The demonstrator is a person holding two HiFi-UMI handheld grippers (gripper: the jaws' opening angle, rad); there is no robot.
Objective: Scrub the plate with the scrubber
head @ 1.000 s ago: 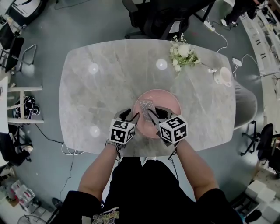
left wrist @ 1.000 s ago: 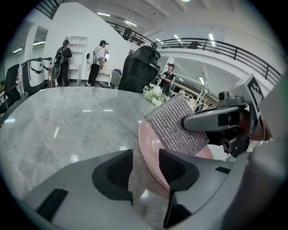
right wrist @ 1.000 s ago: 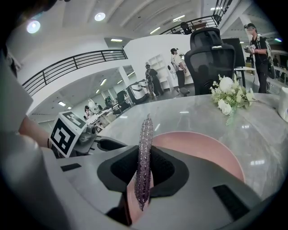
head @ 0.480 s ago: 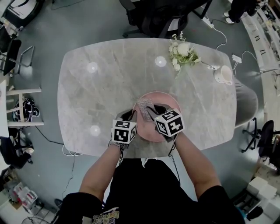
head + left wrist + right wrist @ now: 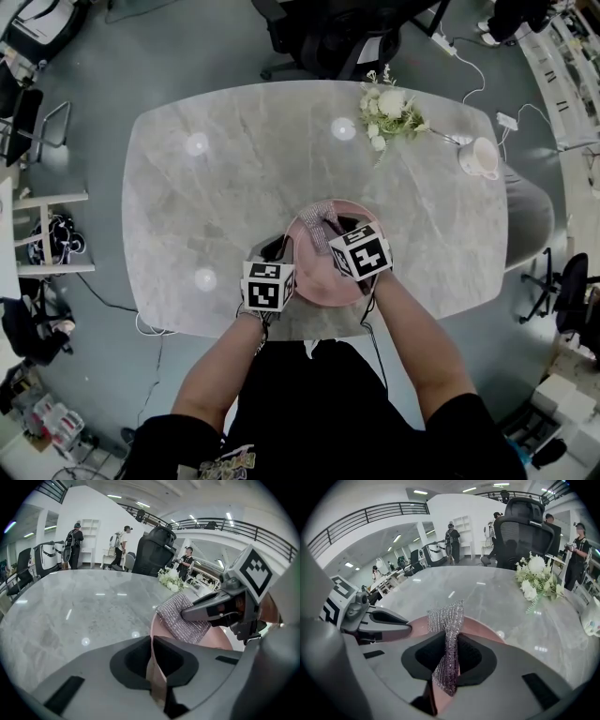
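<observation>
Now, left gripper [image 5: 151,641] just closed on rim of round pink plate [image 5: 314,274], right gripper [image 5: 449,639] pinching silvery mesh scrubber [image 5: 446,613]

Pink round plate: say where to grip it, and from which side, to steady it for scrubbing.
Grip the pink round plate by its thin near-left rim, coming from the person's left. It lies flat, so only the rim fits between jaws; the left gripper has just closed its jaws on it there.

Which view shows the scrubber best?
Right gripper view: the scrubber is central, mesh clear, clamped by the right gripper. Left gripper view shows it side-on, partly behind that gripper; head view, a small silver patch.
</observation>
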